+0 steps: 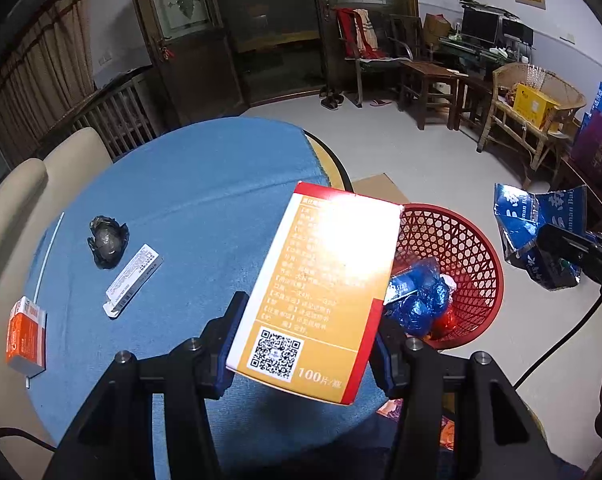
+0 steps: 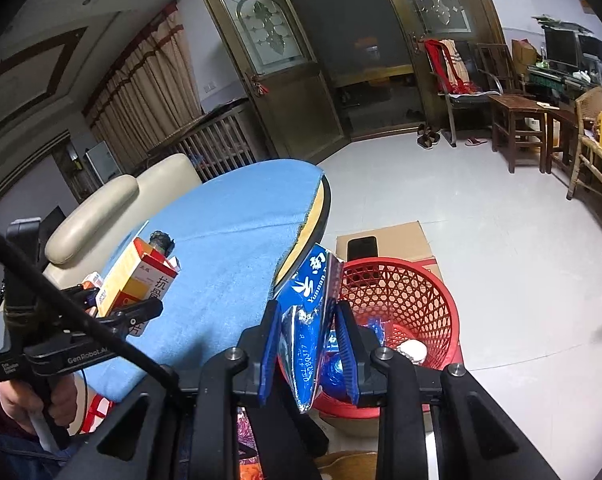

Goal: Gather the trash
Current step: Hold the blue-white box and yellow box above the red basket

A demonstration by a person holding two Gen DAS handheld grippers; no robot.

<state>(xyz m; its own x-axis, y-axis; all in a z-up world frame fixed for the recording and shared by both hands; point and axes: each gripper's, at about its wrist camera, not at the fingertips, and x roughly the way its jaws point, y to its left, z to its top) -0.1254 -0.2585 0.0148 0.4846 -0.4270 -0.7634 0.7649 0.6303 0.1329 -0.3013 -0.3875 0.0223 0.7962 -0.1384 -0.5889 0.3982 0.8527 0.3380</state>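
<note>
A person's left gripper [image 1: 305,340] clamps an orange-and-white medicine box [image 1: 321,280] between its fingers [image 1: 227,344], the box standing up over the edge of the blue-covered tabletop [image 1: 205,200]. The right gripper [image 2: 309,344] has its fingers [image 2: 271,348] closed on a flattened blue foil wrapper [image 2: 307,312], held just beside the red mesh wastebasket [image 2: 413,300] on the floor. A black crumpled bag [image 1: 108,240], a white carton [image 1: 133,280] and a small orange box [image 1: 25,334] lie on the tabletop.
</note>
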